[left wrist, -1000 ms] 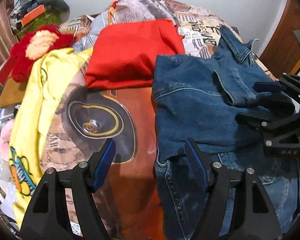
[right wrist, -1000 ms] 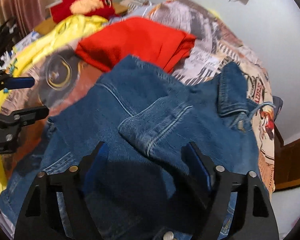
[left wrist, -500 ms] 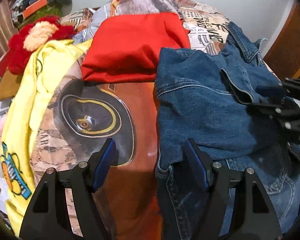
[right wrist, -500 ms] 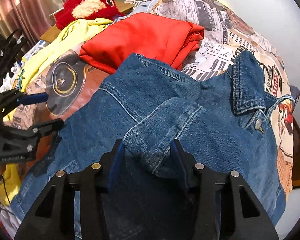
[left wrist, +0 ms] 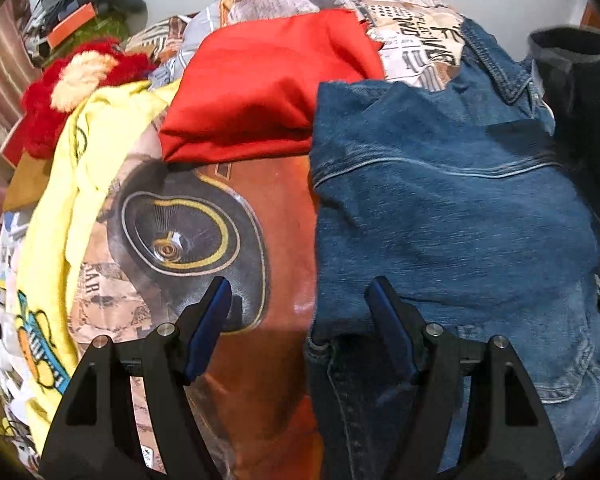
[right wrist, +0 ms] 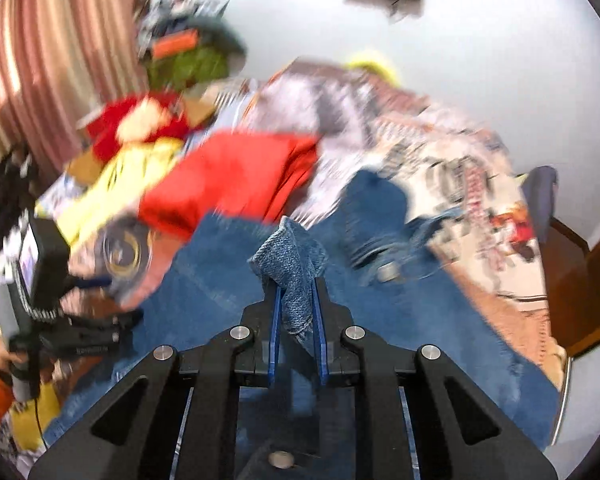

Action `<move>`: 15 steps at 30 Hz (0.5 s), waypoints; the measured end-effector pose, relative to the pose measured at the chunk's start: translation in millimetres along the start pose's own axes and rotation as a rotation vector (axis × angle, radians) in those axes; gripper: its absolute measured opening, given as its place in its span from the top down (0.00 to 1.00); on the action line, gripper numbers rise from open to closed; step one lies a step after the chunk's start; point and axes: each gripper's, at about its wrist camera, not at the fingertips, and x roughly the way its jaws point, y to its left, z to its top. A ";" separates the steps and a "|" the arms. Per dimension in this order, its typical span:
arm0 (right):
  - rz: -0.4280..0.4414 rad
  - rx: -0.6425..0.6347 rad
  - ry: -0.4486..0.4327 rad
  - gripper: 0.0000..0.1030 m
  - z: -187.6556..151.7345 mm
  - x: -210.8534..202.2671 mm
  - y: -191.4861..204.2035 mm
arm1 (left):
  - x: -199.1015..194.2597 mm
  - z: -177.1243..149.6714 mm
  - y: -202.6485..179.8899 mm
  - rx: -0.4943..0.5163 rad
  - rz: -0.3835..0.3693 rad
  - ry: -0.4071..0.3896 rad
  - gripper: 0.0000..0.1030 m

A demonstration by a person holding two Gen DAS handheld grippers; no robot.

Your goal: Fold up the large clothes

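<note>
The right claw (right wrist: 296,300), whose jaws have just been closing, now pinches a fold of the denim jacket (left wrist: 440,208) and has lifted it off the bed (left wrist: 240,240), where a second ago it hovered wide over the flat cloth. The left claw (left wrist: 300,316) stays wide apart and empty above the jacket's left edge beside the red garment (left wrist: 268,84).

The left wrist view looks steeply down from close above the bed (left wrist: 260,240), its open left tongs (left wrist: 298,320) framing the near edge of the denim jacket (left wrist: 440,208). The right wrist view sits higher and is blurred, facing across the bed (right wrist: 480,184) toward the wall and curtain (right wrist: 40,60). Both views share the jacket (right wrist: 220,280), the red garment (left wrist: 268,84) and the yellow one (left wrist: 60,208); the right view also takes in the left tongs (right wrist: 104,300).
</note>
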 end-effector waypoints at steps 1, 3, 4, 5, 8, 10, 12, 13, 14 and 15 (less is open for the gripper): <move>-0.010 0.015 -0.019 0.88 0.7 -6.9 -6.4 | -4.5 1.5 -2.1 0.003 -0.003 -0.008 0.31; -0.037 0.048 -0.057 0.88 -1.2 -22.1 -21.9 | -18.5 7.9 -8.7 0.007 -0.023 -0.036 0.31; -0.046 0.067 -0.073 0.88 -3.3 -29.7 -30.6 | -28.2 13.2 -14.3 0.009 -0.040 -0.061 0.31; -0.052 0.088 -0.087 0.88 -4.7 -36.0 -38.3 | -34.7 16.6 -19.0 0.012 -0.052 -0.078 0.31; -0.063 0.152 -0.107 0.90 -15.1 -49.5 -61.9 | -51.1 29.5 -40.2 0.036 -0.085 -0.125 0.31; -0.065 0.199 -0.114 0.91 -23.9 -56.7 -76.1 | -51.1 35.5 -56.9 0.052 -0.113 -0.119 0.31; -0.065 0.242 -0.115 0.91 -36.3 -58.4 -87.6 | -45.4 36.9 -70.1 0.060 -0.135 -0.094 0.31; -0.066 0.257 -0.114 0.91 -42.3 -59.6 -91.6 | -41.8 36.9 -74.7 0.065 -0.139 -0.081 0.31; -0.065 0.272 -0.107 0.91 -49.1 -58.1 -96.1 | -36.8 37.3 -79.6 0.072 -0.136 -0.066 0.31; -0.065 0.290 -0.096 0.92 -56.6 -55.5 -100.9 | -31.9 36.7 -84.7 0.079 -0.129 -0.051 0.31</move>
